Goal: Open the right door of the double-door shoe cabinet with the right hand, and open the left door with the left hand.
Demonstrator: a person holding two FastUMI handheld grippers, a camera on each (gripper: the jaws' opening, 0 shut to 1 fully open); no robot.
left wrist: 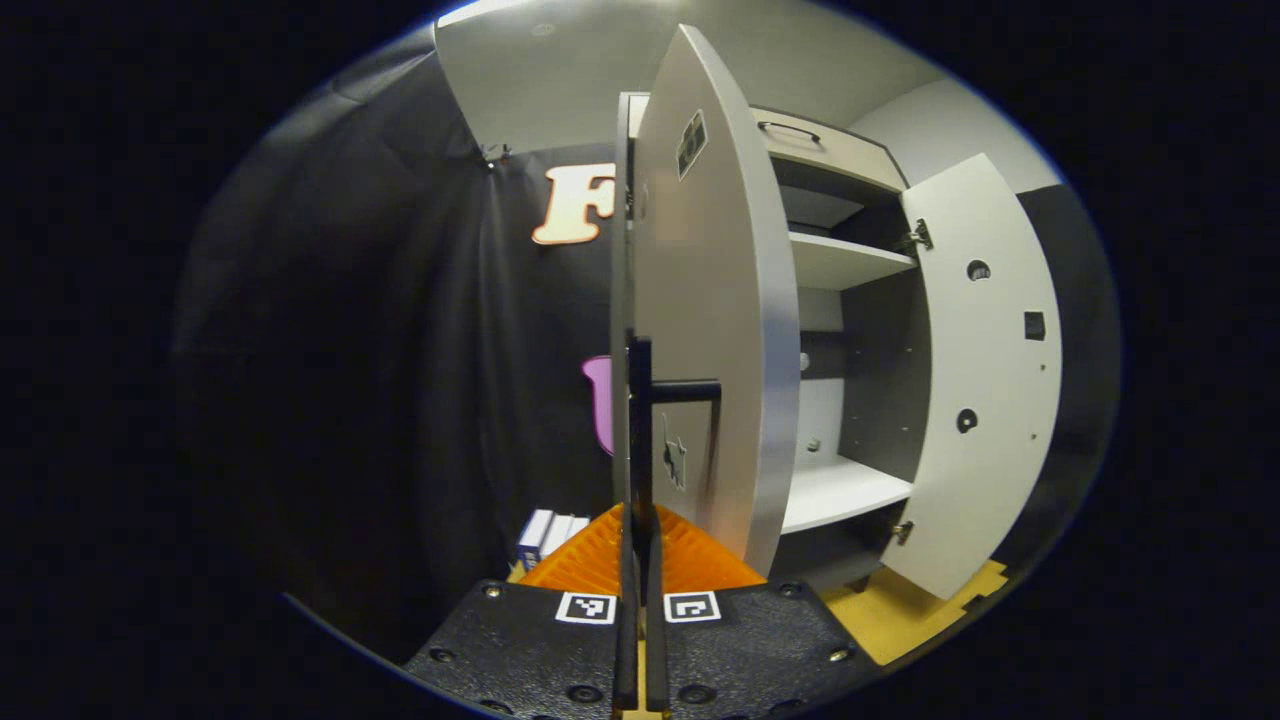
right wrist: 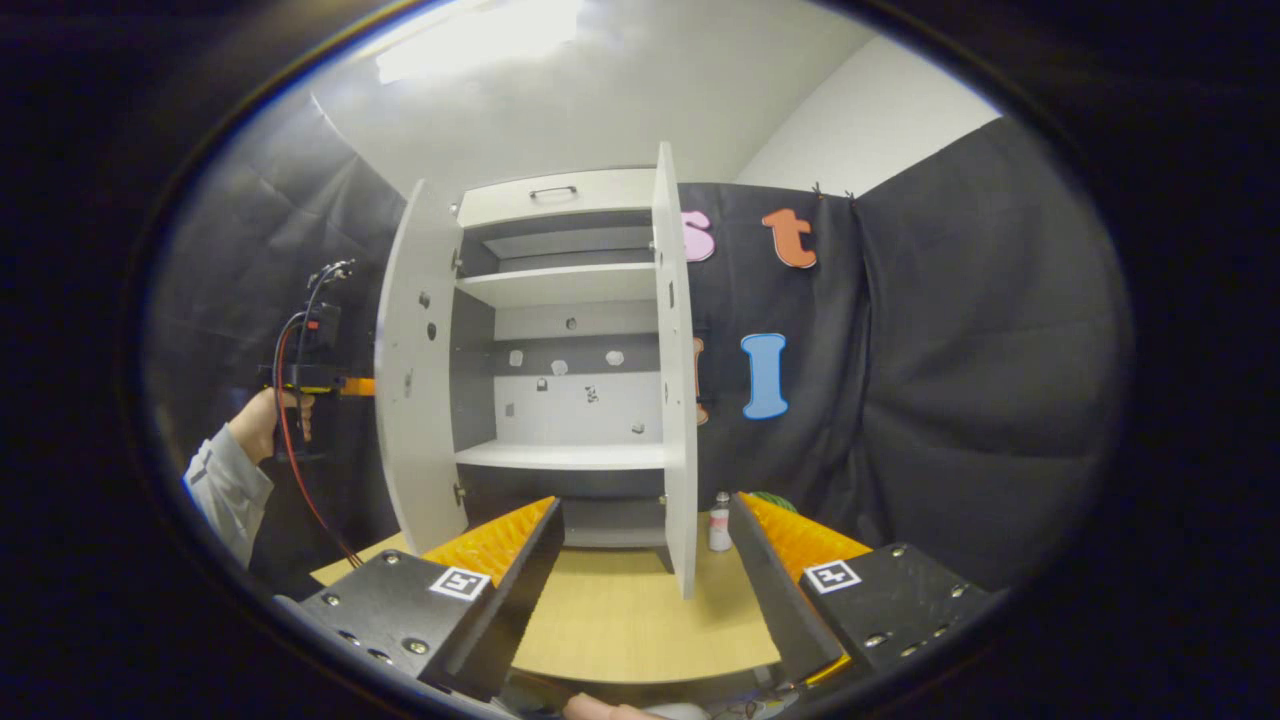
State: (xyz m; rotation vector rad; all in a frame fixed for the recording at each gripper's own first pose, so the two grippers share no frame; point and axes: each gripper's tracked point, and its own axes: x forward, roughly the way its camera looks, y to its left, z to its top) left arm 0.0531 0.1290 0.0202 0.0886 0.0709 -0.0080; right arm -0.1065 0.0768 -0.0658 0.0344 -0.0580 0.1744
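Note:
The white shoe cabinet stands with both doors swung out and its shelves bare. In the left gripper view the left door is seen nearly edge-on, and my left gripper is shut on its black handle. Farther right, the right door hangs wide open. In the right gripper view the right door stands edge-on just beyond my right gripper, which is open and holds nothing. The left door is at the left, with the other gripper and a hand behind it.
A drawer with a dark handle tops the cabinet. A small white bottle stands on the wooden surface right of the right door. Small white boxes lie low by the black cloth wall.

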